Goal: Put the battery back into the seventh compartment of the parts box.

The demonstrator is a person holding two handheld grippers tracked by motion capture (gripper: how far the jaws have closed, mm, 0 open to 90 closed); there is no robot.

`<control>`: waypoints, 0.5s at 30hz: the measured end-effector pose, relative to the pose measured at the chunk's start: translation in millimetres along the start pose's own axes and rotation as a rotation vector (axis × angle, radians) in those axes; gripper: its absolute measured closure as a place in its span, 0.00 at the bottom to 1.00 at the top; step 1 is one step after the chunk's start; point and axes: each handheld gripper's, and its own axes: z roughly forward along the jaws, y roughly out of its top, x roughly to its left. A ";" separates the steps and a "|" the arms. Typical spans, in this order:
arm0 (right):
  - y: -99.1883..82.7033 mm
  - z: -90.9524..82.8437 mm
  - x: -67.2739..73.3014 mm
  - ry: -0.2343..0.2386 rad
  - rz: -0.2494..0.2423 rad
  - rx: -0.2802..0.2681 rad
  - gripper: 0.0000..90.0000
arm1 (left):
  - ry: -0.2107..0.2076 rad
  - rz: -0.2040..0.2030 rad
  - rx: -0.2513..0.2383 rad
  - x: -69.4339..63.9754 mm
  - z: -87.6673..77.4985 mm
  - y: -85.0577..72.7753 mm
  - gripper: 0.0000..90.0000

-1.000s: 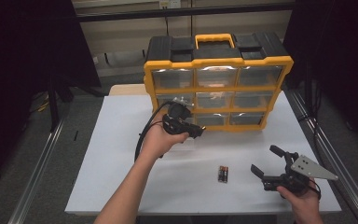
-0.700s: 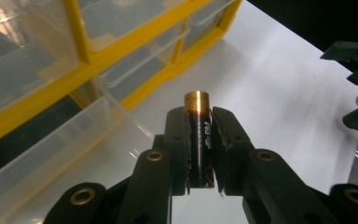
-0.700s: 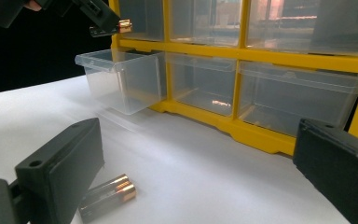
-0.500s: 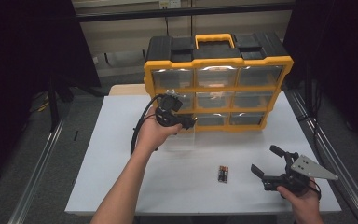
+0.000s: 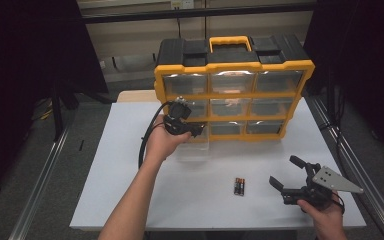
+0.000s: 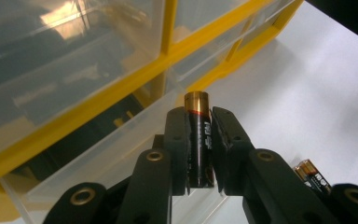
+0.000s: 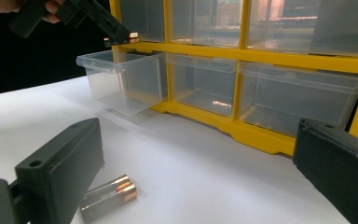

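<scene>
Halfway, probably: left gripper (image 6: 199, 149) clamped on one battery (image 6: 198, 140) above pulled-out drawer (image 7: 121, 79). Two batteries (image 5: 239, 186), seemingly, left at table's (image 5: 120, 200) six o'clock; right gripper (image 5: 285, 172) wide, empty.

Battery (image 6: 199, 140) lower end hidden between tongs, drawer (image 6: 98, 158) contents perhaps blurred

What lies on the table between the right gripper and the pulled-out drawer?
Two batteries lie side by side on the white table between the right gripper and the open drawer, seen in the high view.
</scene>
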 end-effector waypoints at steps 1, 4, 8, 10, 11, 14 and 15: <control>-0.1 0.1 -0.1 0.000 0.000 0.001 0.02 | -0.003 0.010 0.010 1.6 -0.1 -0.5 0.86; -0.2 0.3 0.0 0.001 0.001 0.003 0.02 | 0.010 0.003 0.017 4.1 1.5 -4.3 0.86; -0.1 0.7 0.4 0.003 -0.003 0.004 0.02 | 0.017 -0.010 0.012 7.4 3.3 -7.8 0.85; -0.2 0.3 0.3 0.002 -0.002 0.003 0.02 | 0.017 -0.020 -0.013 7.4 3.9 -9.1 0.78; -0.2 0.3 0.3 0.000 0.000 0.003 0.02 | 0.012 0.000 0.011 8.8 1.5 -8.8 0.74; -0.2 0.2 0.0 0.000 0.000 0.003 0.02 | 0.005 0.019 0.011 6.0 -0.3 -10.4 0.65; -0.2 0.3 0.2 0.001 0.000 0.003 0.02 | -0.003 -0.005 -0.019 3.2 0.4 -11.0 0.59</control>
